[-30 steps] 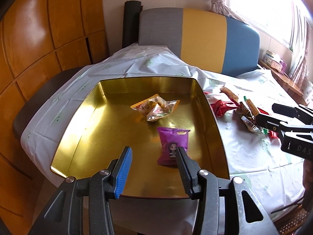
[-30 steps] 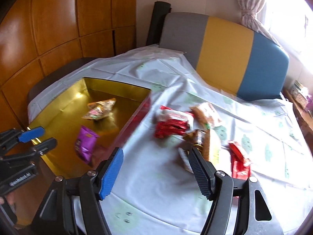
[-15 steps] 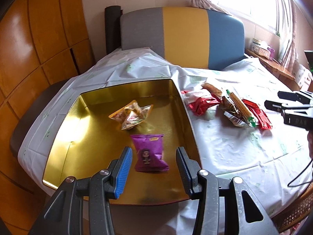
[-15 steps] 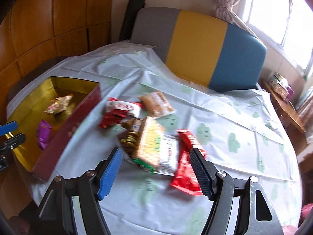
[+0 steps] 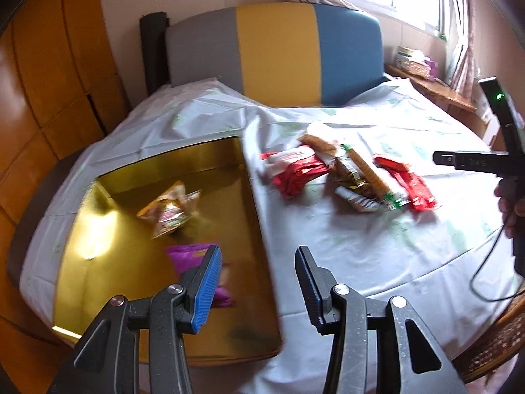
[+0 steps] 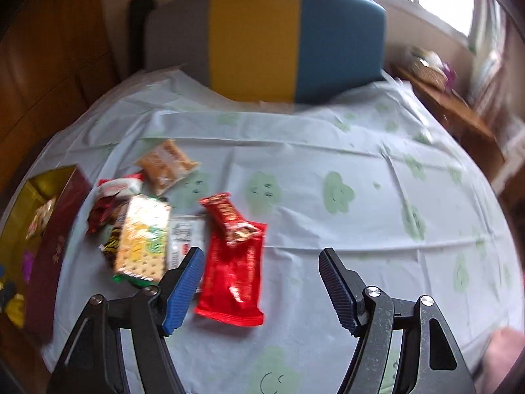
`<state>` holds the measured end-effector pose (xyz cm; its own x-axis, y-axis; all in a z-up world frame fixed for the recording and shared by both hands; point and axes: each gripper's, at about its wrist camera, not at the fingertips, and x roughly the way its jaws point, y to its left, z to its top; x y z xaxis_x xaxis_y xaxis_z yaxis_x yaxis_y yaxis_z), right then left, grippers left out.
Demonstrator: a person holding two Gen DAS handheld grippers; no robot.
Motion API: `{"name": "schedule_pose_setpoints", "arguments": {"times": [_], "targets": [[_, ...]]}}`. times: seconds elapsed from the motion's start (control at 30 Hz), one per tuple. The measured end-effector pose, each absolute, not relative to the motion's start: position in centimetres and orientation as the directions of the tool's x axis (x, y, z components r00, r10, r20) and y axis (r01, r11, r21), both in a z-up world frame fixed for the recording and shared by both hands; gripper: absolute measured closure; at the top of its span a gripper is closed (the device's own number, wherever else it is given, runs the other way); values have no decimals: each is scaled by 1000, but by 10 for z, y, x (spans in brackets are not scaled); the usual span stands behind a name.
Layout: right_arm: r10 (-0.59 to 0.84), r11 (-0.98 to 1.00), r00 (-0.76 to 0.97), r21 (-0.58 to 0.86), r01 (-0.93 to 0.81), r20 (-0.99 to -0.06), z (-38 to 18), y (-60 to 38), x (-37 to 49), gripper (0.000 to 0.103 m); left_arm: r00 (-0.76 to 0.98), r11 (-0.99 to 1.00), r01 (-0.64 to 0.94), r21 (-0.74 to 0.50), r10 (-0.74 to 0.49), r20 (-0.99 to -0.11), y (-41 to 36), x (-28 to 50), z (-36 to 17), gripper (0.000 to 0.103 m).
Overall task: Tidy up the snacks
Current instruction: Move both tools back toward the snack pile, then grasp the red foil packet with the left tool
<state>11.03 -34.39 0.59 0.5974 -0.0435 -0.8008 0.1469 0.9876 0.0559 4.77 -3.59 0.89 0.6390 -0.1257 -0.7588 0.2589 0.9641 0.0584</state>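
My right gripper (image 6: 261, 274) hovers open and empty over the red packet (image 6: 233, 275), lined up to grab it; left gripper (image 5: 259, 277) is open and empty by the gold tray (image 5: 98, 262).

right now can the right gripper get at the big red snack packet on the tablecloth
Probably yes. The right gripper is open and empty, and the big red packet lies flat just ahead by its blue finger, with only a smaller red packet overlapping its far end.

Black-framed tool (image 5: 259, 262); one blue ribbed pad (image 5: 206, 287), silver screws, seemingly.
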Motion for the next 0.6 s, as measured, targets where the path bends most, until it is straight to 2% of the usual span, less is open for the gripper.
{"name": "schedule_pose_setpoints", "arguments": {"times": [0.23,0.4,0.6], "targets": [[9,963,591,166,212,-807,7,-362,108,29,588,951,306,-52,-231,-775,-62,81,17,56],[27,966,598,174,189,-801,9,-357,107,27,547,943,308,-128,-285,-787,-77,120,23,56],[39,969,611,178,169,-791,14,-355,106,25,482,939,314,-141,-285,-828,-103,173,17,56]]}}
